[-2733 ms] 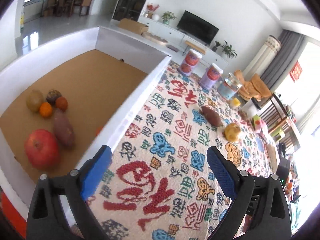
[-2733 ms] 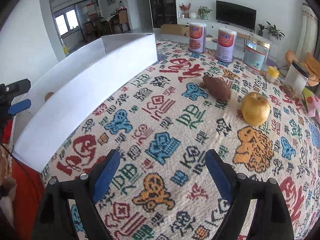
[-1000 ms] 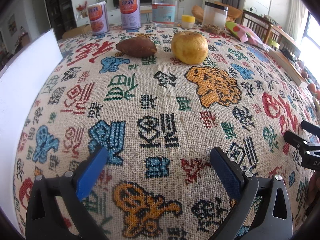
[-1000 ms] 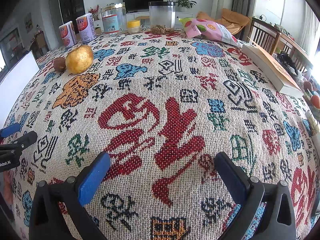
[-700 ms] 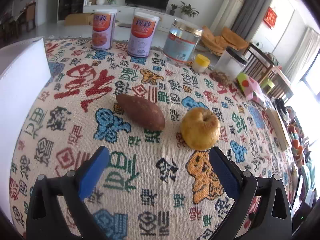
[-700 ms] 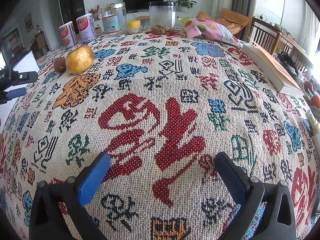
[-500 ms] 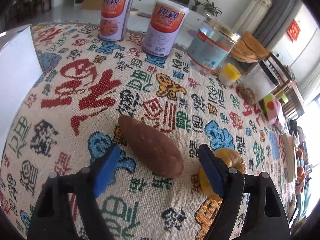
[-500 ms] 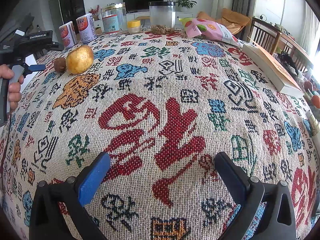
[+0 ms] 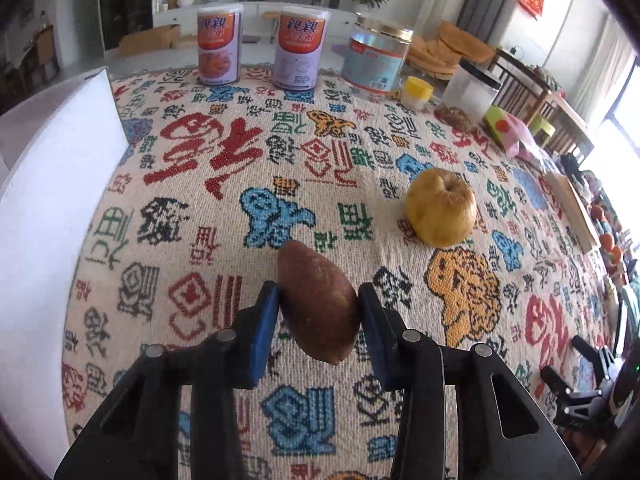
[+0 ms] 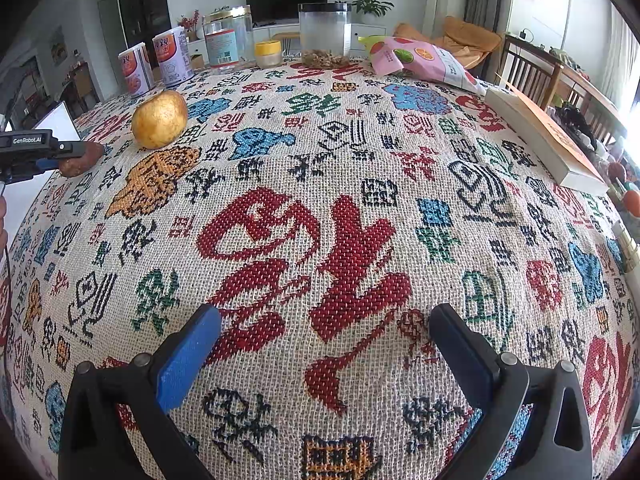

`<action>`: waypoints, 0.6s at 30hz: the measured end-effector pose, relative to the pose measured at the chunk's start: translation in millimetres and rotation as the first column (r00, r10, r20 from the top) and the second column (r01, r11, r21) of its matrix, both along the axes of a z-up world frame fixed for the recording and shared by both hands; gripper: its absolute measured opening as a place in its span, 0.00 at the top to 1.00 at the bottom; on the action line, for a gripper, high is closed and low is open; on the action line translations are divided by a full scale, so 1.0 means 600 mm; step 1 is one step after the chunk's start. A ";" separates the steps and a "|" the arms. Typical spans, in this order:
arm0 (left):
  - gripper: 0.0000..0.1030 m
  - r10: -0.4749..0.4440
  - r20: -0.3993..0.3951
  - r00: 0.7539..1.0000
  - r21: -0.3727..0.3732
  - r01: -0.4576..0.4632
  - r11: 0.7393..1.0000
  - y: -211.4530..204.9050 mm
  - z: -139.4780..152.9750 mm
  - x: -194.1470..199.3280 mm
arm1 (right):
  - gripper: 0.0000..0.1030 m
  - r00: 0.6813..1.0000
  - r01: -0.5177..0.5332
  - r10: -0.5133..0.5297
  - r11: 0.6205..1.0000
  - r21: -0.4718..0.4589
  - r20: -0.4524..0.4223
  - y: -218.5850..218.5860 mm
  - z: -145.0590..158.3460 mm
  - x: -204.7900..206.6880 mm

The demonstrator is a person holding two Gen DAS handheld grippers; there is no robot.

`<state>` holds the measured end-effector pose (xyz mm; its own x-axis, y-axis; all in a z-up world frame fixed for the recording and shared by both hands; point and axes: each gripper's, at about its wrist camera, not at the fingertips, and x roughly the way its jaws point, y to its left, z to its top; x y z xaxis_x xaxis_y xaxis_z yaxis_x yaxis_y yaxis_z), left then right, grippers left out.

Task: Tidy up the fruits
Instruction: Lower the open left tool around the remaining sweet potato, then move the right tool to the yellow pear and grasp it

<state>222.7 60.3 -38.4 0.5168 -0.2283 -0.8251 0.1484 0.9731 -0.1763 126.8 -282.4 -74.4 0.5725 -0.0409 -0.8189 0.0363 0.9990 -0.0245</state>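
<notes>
A brown sweet potato (image 9: 320,308) sits between the blue pads of my left gripper (image 9: 318,288). The jaws are closing and both pads press on its sides. I cannot tell whether it still touches the cloth. A yellow apple (image 9: 440,212) lies on the patterned tablecloth, ahead and to the right of it. The right wrist view shows the same apple (image 10: 160,118) and the held sweet potato (image 10: 80,160) at far left. My right gripper (image 10: 325,314) hangs open over a red pattern, with nothing between its fingers.
A white box wall (image 9: 48,200) runs along the left. At the far edge stand two cans (image 9: 219,44), a glass jar (image 9: 378,60) and a clear canister (image 10: 325,36). A snack bag (image 10: 420,60) and a book (image 10: 540,136) lie at right.
My left gripper swung away from the white box, came over the sweet potato and closed from wide open onto it. The right gripper has stayed still and open.
</notes>
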 end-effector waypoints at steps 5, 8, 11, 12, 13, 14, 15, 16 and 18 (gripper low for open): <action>0.60 -0.061 -0.047 0.997 0.007 0.062 0.998 0.032 -0.003 -0.100 | 0.00 1.000 0.000 0.000 1.000 0.001 0.000 0.000 0.000 0.000; 0.61 -0.074 -0.034 0.997 0.052 0.076 0.996 0.028 -0.012 -0.132 | 0.00 1.000 0.000 0.000 1.000 0.001 0.000 0.000 0.000 0.000; 0.51 -0.057 0.015 0.998 0.089 0.055 0.995 0.020 -0.017 -0.141 | 0.00 1.000 0.000 0.000 1.000 0.001 0.000 0.000 0.000 0.001; 0.33 -0.049 0.031 0.998 0.104 0.045 0.994 0.016 -0.019 -0.139 | 0.00 1.000 0.000 0.000 1.000 0.001 0.000 0.001 0.000 0.001; 0.19 -0.037 0.055 0.998 0.122 0.030 0.992 0.013 -0.020 -0.139 | 0.00 1.000 0.000 0.000 1.000 0.001 0.000 0.000 0.000 0.000; 0.15 -0.024 0.083 0.996 0.140 0.012 0.990 0.011 -0.021 -0.141 | 0.00 1.000 0.000 0.000 1.000 0.001 0.000 0.000 0.000 0.000; 0.11 -0.014 0.106 0.994 0.162 -0.003 0.987 0.007 -0.023 -0.141 | 0.00 1.000 0.000 0.000 1.000 0.001 0.000 0.000 0.000 0.001; 0.10 -0.006 0.117 0.993 0.189 -0.016 0.982 0.003 -0.027 -0.139 | 0.00 1.000 0.000 0.000 1.000 0.001 0.000 0.000 0.000 0.000; 0.10 0.018 0.112 0.993 0.248 -0.046 0.968 -0.002 -0.041 -0.131 | 0.00 1.000 0.000 0.000 1.000 0.001 0.000 0.000 0.000 0.000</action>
